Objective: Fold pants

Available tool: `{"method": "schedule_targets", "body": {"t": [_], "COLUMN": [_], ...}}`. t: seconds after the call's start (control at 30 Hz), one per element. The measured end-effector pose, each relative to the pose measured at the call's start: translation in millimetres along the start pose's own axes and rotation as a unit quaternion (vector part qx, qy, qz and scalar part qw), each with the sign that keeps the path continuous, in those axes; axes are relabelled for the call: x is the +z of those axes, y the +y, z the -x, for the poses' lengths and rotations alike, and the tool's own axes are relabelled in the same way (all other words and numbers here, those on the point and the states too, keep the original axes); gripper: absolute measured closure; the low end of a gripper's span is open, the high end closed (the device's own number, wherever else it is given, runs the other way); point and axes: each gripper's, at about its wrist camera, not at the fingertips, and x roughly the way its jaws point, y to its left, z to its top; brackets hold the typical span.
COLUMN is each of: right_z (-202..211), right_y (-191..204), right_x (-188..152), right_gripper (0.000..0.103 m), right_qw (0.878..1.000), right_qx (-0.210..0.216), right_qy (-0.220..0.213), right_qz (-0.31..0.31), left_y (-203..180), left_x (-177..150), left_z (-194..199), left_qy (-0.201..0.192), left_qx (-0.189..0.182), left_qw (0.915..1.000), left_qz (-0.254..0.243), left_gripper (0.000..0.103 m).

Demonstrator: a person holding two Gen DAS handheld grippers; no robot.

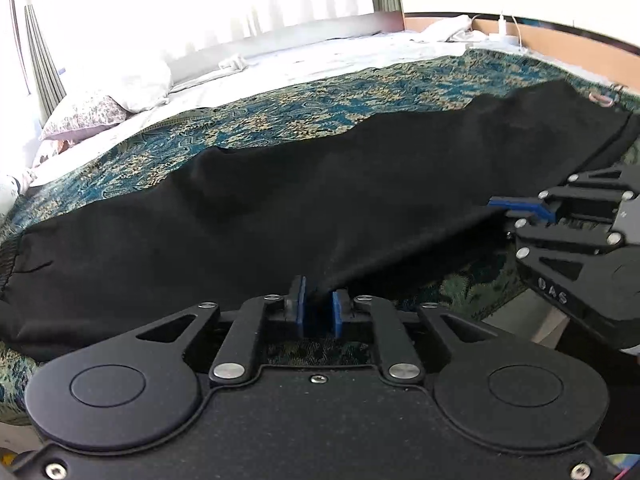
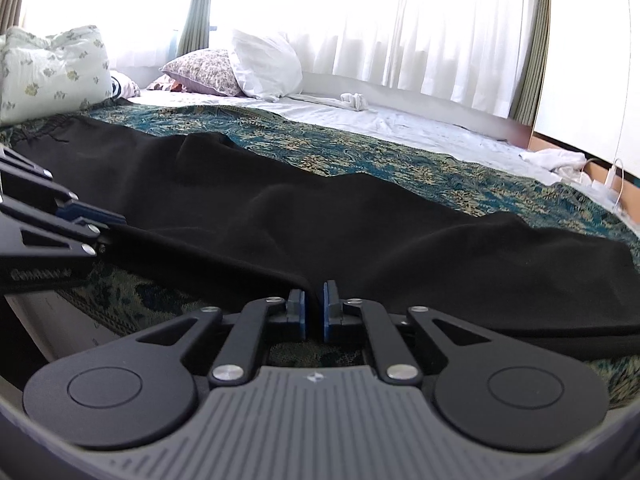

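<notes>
Left wrist view: the left gripper (image 1: 319, 304) pinches the near edge of the black pants (image 1: 280, 208), which lie lengthwise across the patterned bedspread (image 1: 320, 92). Beside it, the right gripper (image 2: 314, 304) clamps the same edge, fingers narrow, cloth pulled taut between them.

Right gripper's (image 1: 498, 208) black plastic body: bore pale letters reading roughly "DAS", upside down.
Left gripper's (image 2: 116, 220) black plastic body: carried pale lettering, too blurred to read.

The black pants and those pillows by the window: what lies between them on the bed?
In the right wrist view, a teal patterned bedspread borders the black pants, then a white sheet runs to the pillows.
</notes>
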Motion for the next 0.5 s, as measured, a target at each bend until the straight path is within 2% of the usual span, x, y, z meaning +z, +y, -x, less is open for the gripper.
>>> {"method": "schedule_targets", "body": {"t": [0.1,0.2,0.27,0.37,0.4,0.43,0.5], "right_z": [1.4,1.6,2.0,2.8,3.6,4.4,5.3], "right_y": [-2.4,-3.2,-3.6,-1.8,-0.9,-1.2,-3.7], "right_x": [-3.3,-4.3,-5.2,-7.7,-8.8,-10.0,-12.0], "right_gripper": [0.092,0.090,0.088,0.088,0.079,0.075,0.072], "right_qw": [1.000,1.000,1.000,1.000,1.000,0.999,0.999], "right_qx": [-0.004,-0.009,-0.011,-0.018,-0.021,-0.026,-0.041], "right_qy": [-0.001,-0.003,-0.005,-0.009,-0.010,-0.012,-0.014], "right_qz": [0.003,0.001,0.004,0.013,0.016,0.019,0.025], "left_y": [10.2,18.8,22.1,18.5,15.6,11.4,4.3], "left_x": [6.7,17.9,25.5,30.2,29.5,27.6,20.7], "left_z": [9.5,19.2,17.5,2.0,-4.7,-12.6,-28.8], "left_qy": [0.002,-0.020,-0.033,-0.037,-0.036,-0.030,-0.007], "left_qx": [-0.032,-0.067,-0.074,-0.041,-0.029,-0.016,0.002], "left_qw": [0.9989,0.9952,0.9933,0.9946,0.9954,0.9967,0.9983], "left_qz": [0.033,0.068,0.083,0.088,0.083,0.074,0.057], "left_gripper": [0.082,0.080,0.076,0.077,0.077,0.077,0.077]}}
